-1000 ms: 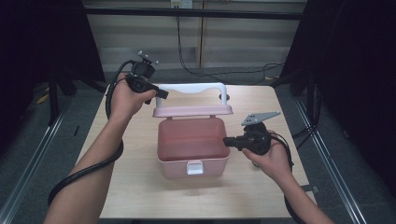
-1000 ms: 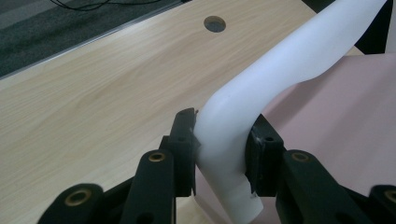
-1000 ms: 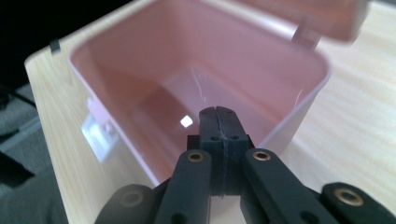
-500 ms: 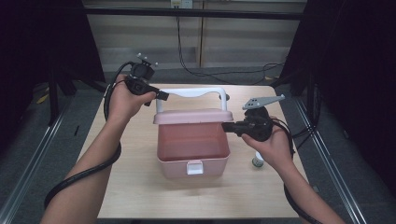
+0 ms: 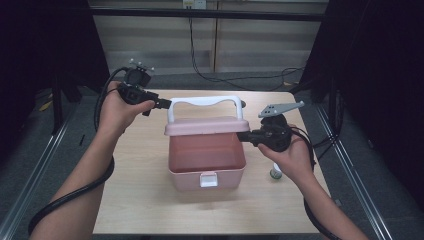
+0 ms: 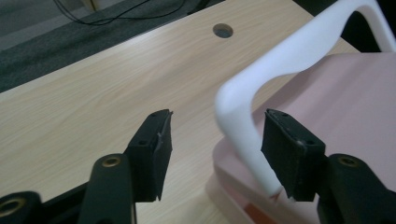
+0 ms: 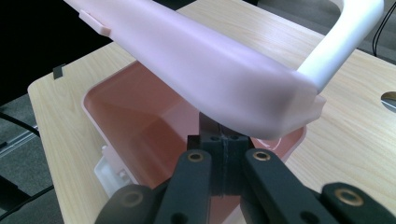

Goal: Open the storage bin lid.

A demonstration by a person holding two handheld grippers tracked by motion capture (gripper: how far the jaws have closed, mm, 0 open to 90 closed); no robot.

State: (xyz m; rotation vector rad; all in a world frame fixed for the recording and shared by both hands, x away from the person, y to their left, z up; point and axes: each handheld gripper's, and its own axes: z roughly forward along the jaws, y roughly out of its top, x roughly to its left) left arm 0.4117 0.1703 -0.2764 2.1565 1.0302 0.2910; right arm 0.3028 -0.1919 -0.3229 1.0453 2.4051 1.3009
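Wooden table (image 5: pixel 125 200) centre-frame: right gripper (image 5: pixel 243 136), jaws pressed together, props pink lid (image 5: pixel 205 126) up; left gripper (image 5: pixel 167 104), jaws just spreading, straddles white handle (image 5: pixel 202 101) w/o pinching.

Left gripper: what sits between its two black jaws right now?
In the left gripper view, the white plastic handle of the pink box lid stands between the opening jaws, close to one, with bare wooden table behind.

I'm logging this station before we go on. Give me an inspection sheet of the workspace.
Surface: wooden table, round hole near the far edge.
Job's things: pink box open; lid raised, white handle up.
Clutter: small bottle right of box.
Grippers: left gripper open, jaws just opening, astride the handle; right gripper shut, under the lid's edge.
Cables: black ones trail from both grippers and across the floor behind.
Surroundings: dark frame, grey floor.
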